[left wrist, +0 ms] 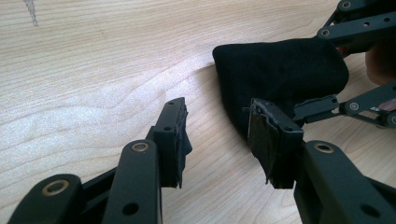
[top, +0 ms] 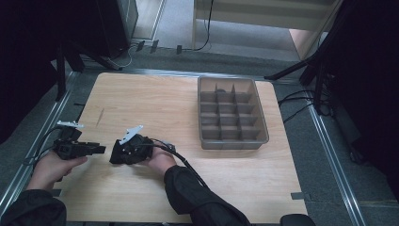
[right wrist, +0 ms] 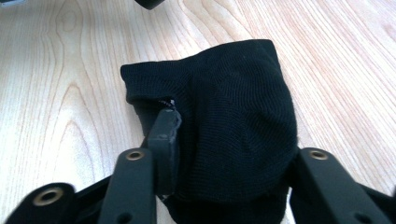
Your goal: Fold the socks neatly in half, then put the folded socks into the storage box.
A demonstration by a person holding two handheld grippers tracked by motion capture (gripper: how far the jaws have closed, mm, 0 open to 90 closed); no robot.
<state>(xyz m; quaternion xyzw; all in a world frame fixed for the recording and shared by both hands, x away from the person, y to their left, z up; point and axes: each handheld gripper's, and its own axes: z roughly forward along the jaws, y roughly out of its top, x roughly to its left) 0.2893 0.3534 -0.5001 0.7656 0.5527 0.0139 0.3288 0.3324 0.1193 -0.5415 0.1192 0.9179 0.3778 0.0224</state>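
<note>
My right gripper (top: pixel 121 153) sits at the lower left of the high view, on the wooden table (top: pixel 155 108), and it grips a black sock (right wrist: pixel 224 130). In the right gripper view the sock fills the middle of the frame: its knit body bulges up between my two jaws, one jaw tucked under a fold at the sock's left side, the other buried beneath the cloth at the lower right. The jaws stand partly closed, pressing on the fabric.

My left gripper (top: pixel 96 149) lies just to the left of the right one in the high view, its tips pointing toward it. In the left gripper view its jaws stand apart with bare wood between them; the right-hand pad sits just beside the sock's (left wrist: pixel 280 70) lower edge, and I cannot tell whether it touches. The sock lies in the upper right of that frame, with the linkage of my other gripper around it.

A grey compartment tray (top: pixel 233 113) rests right of centre in the high view, well apart from both grippers.
</note>
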